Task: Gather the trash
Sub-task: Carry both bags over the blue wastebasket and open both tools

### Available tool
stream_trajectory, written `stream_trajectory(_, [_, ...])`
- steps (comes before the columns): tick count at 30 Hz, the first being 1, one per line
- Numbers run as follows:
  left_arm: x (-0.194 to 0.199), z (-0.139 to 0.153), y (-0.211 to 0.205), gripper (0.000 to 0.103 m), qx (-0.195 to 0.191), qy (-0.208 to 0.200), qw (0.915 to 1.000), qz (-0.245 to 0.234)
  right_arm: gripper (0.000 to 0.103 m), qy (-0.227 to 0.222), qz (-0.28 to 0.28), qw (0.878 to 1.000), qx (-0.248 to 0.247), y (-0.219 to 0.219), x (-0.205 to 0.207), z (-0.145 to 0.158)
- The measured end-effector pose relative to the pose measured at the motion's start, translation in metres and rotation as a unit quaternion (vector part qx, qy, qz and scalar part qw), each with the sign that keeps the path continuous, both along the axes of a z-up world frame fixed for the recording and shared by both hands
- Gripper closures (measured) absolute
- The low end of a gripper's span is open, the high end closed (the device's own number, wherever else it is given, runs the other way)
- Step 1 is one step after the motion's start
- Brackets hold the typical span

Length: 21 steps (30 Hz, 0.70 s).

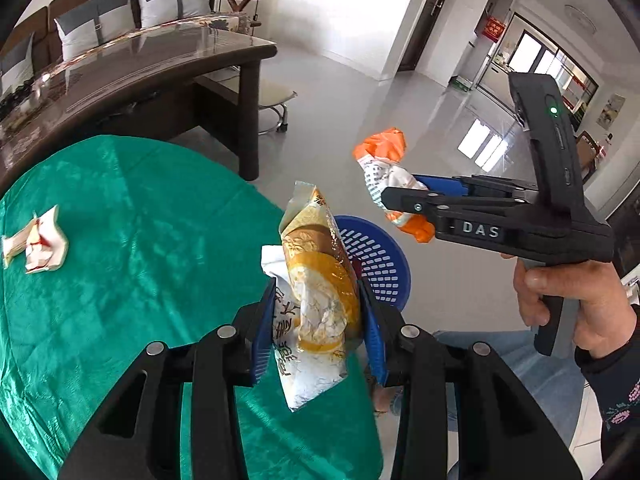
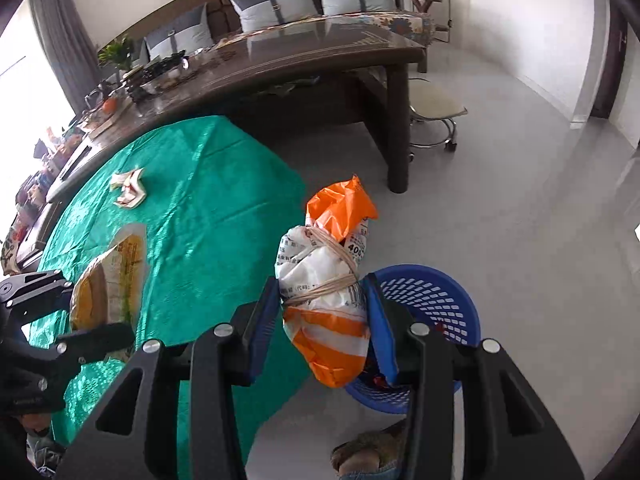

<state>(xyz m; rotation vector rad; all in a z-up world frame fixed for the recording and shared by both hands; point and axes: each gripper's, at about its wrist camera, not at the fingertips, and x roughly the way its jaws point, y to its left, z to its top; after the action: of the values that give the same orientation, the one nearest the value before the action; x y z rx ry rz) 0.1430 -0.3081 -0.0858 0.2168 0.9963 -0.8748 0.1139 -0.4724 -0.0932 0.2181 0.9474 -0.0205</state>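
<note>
Trash is in both of my tools at once. My left tool [image 1: 320, 320] has its blue pads pressed on either side of a yellow and white snack wrapper [image 1: 316, 304], which stands nearly upright between them, its top reaching above the fingertips and its lower end hanging below. My right tool [image 2: 324, 312] is clamped on an orange and white plastic bundle [image 2: 328, 284] tied round with pale string, the orange end sticking up past the pads. Both loads are off the green surface [image 1: 120, 260], held near its edge. From the left wrist view the wrapper sits in front of a blue perforated basket [image 1: 376, 260] on the grey floor [image 1: 360, 100]; from the right wrist view the same basket lies just right of and below the bundle, partly behind the right finger. In the left view I also see the right tool from the side, gripped by a hand [image 1: 576, 300] in a dark sleeve, the bundle pinched at its tip. One crumpled red and white scrap [image 1: 40, 240] lies on the green surface, well apart from both tools. A dark wooden table [image 2: 320, 64] and a sofa with grey cushions stand behind.
</note>
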Motion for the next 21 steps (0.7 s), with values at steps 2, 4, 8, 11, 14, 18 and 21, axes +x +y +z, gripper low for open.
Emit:
stream_trajectory(2, [0.001, -0.007, -0.024, 0.065, 0.002, 0.005, 1.0, -0.007, 0.061, 0.002, -0.016, 1.0, -0.001, -0.016, 0.002, -0.009])
stream_trajectory(4, [0.003, -0.014, -0.041, 0.064, 0.005, 0.01, 0.9999, -0.011, 0.061, 0.007, -0.032, 0.999, -0.004, -0.035, 0.005, -0.02])
stream_trajectory(8, [0.008, -0.029, -0.077, 0.064, 0.008, 0.023, 0.9995, -0.021, 0.061, 0.017, -0.065, 0.998, -0.007, -0.068, 0.002, -0.046])
stream_trajectory(11, [0.01, -0.04, -0.1, 0.064, 0.013, 0.029, 0.999, -0.03, 0.061, 0.031, -0.082, 0.996, 0.011, -0.088, -0.002, -0.059])
stream_trajectory(14, [0.012, -0.049, -0.119, 0.064, 0.014, 0.03, 0.9987, -0.039, 0.061, 0.026, -0.091, 0.996, 0.003, -0.099, -0.003, -0.056])
stream_trajectory(18, [0.016, -0.06, -0.139, 0.063, 0.018, 0.028, 0.9983, -0.047, 0.061, 0.035, -0.112, 0.993, 0.026, -0.117, -0.006, -0.065])
stream_trajectory(21, [0.024, -0.07, -0.151, 0.063, 0.021, 0.035, 0.9982, -0.045, 0.061, 0.041, -0.12, 0.991, 0.035, -0.124, -0.007, -0.069])
